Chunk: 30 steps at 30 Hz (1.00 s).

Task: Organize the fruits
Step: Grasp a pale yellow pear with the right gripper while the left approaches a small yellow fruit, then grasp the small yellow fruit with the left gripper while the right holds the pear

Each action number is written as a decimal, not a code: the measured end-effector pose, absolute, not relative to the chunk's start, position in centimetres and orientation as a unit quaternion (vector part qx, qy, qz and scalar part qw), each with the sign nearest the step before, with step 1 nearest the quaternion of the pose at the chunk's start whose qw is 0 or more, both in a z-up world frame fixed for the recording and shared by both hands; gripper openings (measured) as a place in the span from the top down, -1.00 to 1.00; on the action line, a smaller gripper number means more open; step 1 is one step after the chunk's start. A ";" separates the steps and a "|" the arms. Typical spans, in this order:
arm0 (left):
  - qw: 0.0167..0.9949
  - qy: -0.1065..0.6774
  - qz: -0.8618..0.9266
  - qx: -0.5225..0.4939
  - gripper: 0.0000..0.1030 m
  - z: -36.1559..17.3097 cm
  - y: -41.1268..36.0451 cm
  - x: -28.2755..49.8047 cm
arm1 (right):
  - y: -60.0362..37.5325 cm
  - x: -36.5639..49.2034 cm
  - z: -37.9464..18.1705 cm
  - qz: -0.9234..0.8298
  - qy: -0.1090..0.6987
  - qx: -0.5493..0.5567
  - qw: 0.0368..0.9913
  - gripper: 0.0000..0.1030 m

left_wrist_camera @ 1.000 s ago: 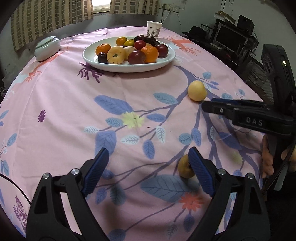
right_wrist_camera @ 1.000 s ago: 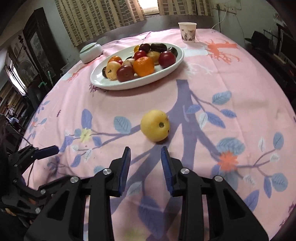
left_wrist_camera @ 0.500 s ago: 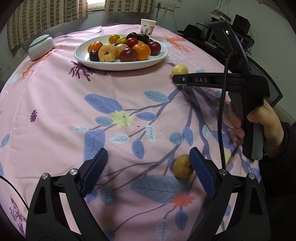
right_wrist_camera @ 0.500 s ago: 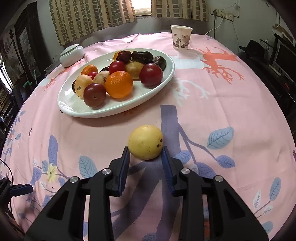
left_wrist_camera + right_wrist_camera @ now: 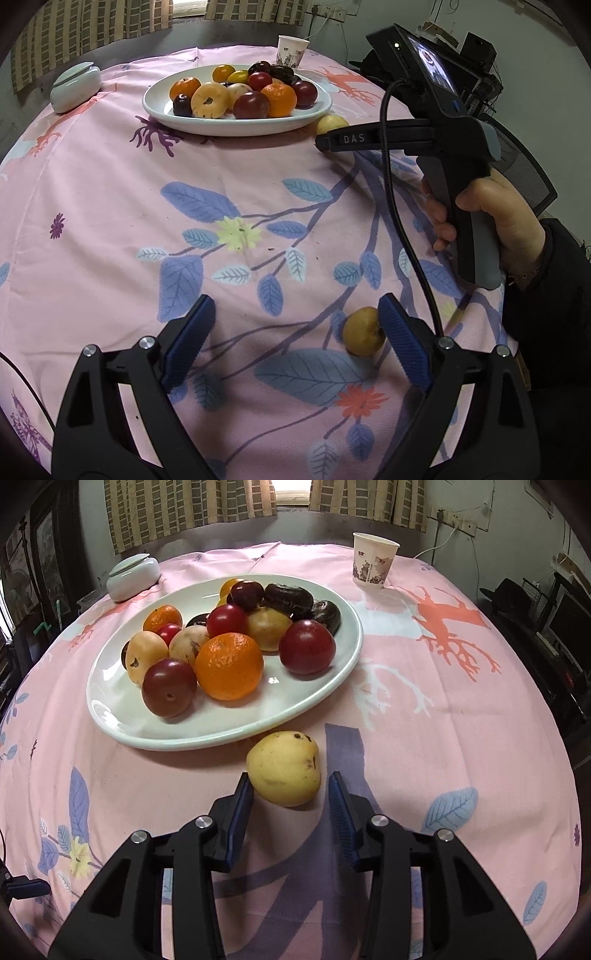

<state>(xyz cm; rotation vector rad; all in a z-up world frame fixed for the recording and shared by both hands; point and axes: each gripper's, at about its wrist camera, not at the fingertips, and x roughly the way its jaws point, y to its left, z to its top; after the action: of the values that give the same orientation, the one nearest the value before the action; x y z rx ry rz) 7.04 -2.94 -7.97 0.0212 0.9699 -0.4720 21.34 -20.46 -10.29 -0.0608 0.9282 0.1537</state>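
Observation:
A yellow pear-like fruit (image 5: 283, 768) lies on the pink cloth just in front of the white plate (image 5: 332, 686) of mixed fruit. My right gripper (image 5: 291, 794) is open, its fingertips on either side of this fruit's near half; whether they touch it I cannot tell. The fruit also shows in the left wrist view (image 5: 331, 123), behind the right gripper (image 5: 320, 142). A second small yellow fruit (image 5: 362, 331) lies beside the right finger (image 5: 400, 338) of my open left gripper (image 5: 295, 326), which holds nothing.
A paper cup (image 5: 373, 561) stands behind the plate at the right. A pale green lidded bowl (image 5: 133, 576) sits at the back left. Curtains and a wall lie beyond the table; dark equipment stands off its right edge.
My right gripper has moved forward toward the plate, and the yellow fruit between its fingers now lies right at the plate's rim. My left gripper has barely moved.

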 end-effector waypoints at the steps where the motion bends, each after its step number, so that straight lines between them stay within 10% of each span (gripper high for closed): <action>1: 0.858 0.462 -0.226 0.008 -0.78 -8.0 -2.9 7.1 | -20.4 21.6 -10.2 0.073 0.447 -0.031 0.891 0.18; 27: 0.850 0.472 -0.206 0.112 -0.81 -9.3 -7.2 4.7 | -25.1 6.2 -8.3 0.136 0.446 0.071 0.882 0.27; 30: 0.853 0.471 -0.196 0.108 -0.56 -9.2 -7.6 4.6 | -25.1 5.8 -8.5 0.147 0.443 0.077 0.881 0.27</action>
<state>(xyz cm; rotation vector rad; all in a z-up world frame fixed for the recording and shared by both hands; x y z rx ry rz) 4.64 -7.61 -9.15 0.2270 0.9906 -0.4113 5.77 -25.07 -8.54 0.1600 0.9234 0.3070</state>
